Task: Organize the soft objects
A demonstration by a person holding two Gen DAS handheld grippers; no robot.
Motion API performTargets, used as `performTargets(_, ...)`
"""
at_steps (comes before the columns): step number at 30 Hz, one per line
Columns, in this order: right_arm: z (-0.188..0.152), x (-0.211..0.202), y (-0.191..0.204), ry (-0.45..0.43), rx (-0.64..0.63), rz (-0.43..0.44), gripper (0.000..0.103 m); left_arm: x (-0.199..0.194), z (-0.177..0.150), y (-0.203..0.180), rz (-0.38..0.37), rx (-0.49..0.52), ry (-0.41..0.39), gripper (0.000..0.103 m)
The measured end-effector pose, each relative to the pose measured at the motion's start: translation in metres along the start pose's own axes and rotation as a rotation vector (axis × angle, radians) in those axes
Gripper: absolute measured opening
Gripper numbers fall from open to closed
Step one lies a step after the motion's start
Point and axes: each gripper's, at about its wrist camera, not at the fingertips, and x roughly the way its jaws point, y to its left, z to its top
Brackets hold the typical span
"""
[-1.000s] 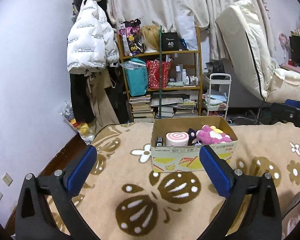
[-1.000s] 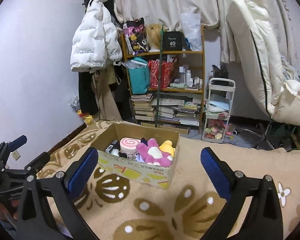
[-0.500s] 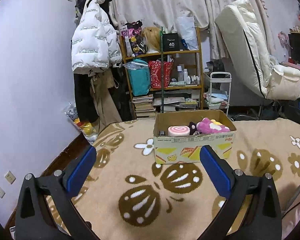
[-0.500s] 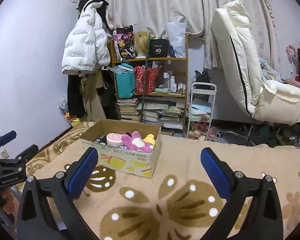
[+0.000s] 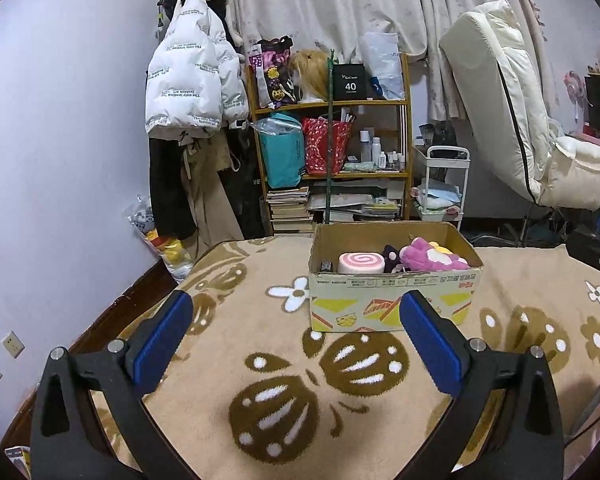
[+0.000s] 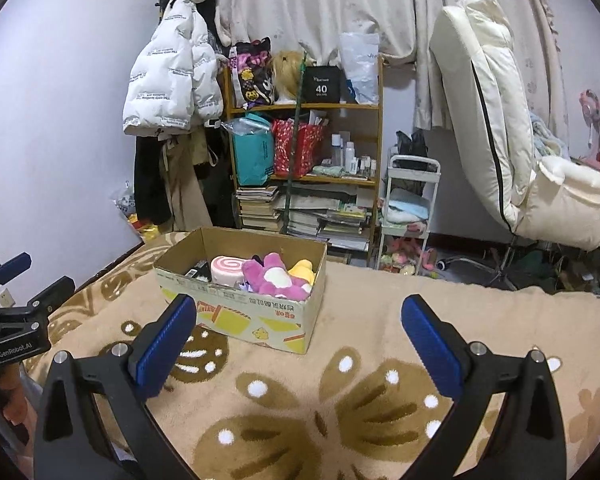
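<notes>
A cardboard box (image 5: 394,306) (image 6: 244,316) stands on a tan flowered blanket (image 5: 284,392). Inside it lie a pink swirl-roll cushion (image 5: 361,263) (image 6: 226,269), a purple plush (image 5: 434,258) (image 6: 274,278), a yellow plush (image 6: 303,270) and dark items. My left gripper (image 5: 296,322) is open and empty, held short of the box. My right gripper (image 6: 296,322) is open and empty, to the right of the box and short of it. The left gripper also shows at the left edge of the right wrist view (image 6: 12,312).
Behind the bed stand a wooden shelf (image 5: 332,168) with bags and books, hanging coats (image 5: 192,92), a small white cart (image 5: 440,192) and a cream recliner chair (image 5: 520,120). The bed's left edge drops beside the purple wall (image 5: 60,160).
Both grippers have drawn back from the box and risen a little. The box looks smaller and farther in the right wrist view. Both stay open.
</notes>
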Motion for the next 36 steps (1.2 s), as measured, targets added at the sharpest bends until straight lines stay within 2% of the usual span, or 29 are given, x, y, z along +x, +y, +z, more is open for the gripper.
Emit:
performTargets(22,-0.0033,0.0070,-0.0017,0.002,-0.001,0.006,0.103,-0.0020,-0.0014,-0.0029,0.017,0.021,-0.005,0.102)
performTargets(36,-0.0062,0.0023,-0.0042,0.000,0.062,0.002,0.103,-0.0002,-0.0036,-0.0002,0.047,0.011,0.016,0.102)
